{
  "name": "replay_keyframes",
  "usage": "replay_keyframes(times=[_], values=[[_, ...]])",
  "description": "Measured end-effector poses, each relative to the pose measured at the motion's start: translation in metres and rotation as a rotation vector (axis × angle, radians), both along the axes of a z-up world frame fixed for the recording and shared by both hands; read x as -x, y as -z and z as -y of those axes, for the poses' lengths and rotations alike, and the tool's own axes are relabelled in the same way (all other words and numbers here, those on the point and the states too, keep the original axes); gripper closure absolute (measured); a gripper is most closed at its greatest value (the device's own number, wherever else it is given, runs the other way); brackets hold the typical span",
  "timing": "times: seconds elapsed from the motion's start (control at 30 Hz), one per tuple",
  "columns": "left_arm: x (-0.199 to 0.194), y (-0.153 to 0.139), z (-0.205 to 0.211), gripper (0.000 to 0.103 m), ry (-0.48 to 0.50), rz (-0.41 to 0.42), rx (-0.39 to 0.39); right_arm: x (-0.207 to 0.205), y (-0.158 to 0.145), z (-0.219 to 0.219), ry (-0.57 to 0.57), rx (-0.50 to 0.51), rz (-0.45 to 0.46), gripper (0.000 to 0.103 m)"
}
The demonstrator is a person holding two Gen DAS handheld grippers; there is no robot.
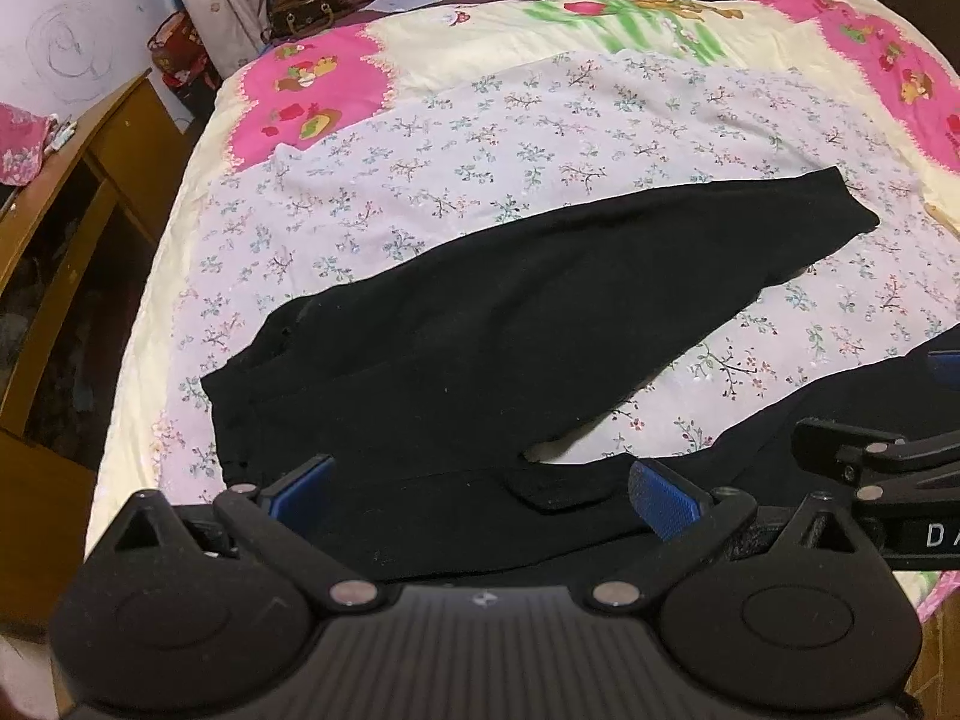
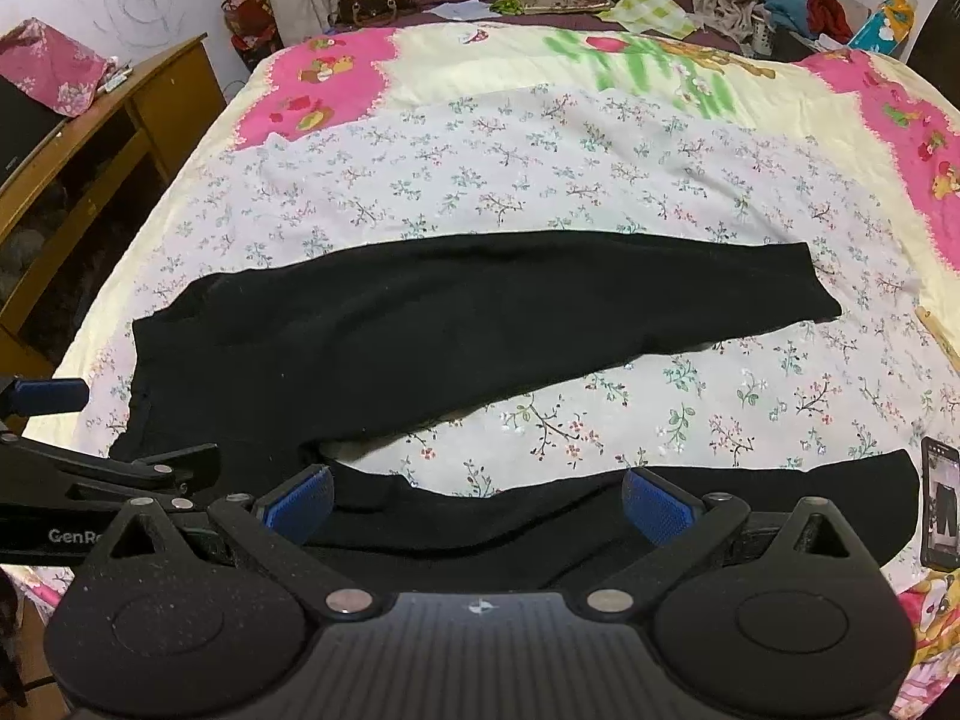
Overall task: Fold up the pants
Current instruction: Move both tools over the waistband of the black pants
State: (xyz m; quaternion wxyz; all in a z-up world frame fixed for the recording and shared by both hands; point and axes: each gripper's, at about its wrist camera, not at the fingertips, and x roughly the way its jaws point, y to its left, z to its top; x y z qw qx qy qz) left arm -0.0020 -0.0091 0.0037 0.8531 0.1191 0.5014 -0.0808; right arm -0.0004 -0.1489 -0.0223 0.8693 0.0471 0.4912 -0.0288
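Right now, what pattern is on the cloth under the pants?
White with small floral sprigs, on the floral cloth beneath the black pants; clearest in the right wrist view.

- the bed (image 2: 198, 192) is covered by a pale yellow sheet (image 2: 480, 60) with pink cartoon patches at the corners.
- on the sheet lies a white cloth (image 2: 540, 180) with small flower twigs; it covers the middle of the bed.
- black pants (image 2: 450, 324) lie flat on the white cloth, the two legs spread apart, waist to the left.
- a phone (image 2: 939, 504) lies at the right edge, just beside the near leg.
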Motion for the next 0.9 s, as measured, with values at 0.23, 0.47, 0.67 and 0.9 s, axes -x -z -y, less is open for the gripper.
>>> replay_keyframes(times=[0.23, 0.47, 0.67, 0.9], values=[[-0.0018, 0.0006, 0.0012, 0.000, -0.005, -0.004, 0.004, -0.0022, -0.0010, -0.0021, 0.001, 0.001, -0.003, 0.005], [-0.0010, 0.0012, 0.0017, 0.000, -0.002, -0.002, 0.000, -0.0013, 0.0006, -0.0011, 0.003, -0.004, -0.006, 0.005], [0.0008, 0.0033, 0.0031, 0.000, 0.003, -0.004, -0.005, -0.0004, 0.0019, -0.0022, 0.004, -0.008, -0.007, 0.005], [0.0017, 0.0054, 0.0062, 0.000, 0.008, -0.009, -0.011, -0.0003, 0.0035, -0.0014, 0.006, -0.015, -0.013, 0.005]])
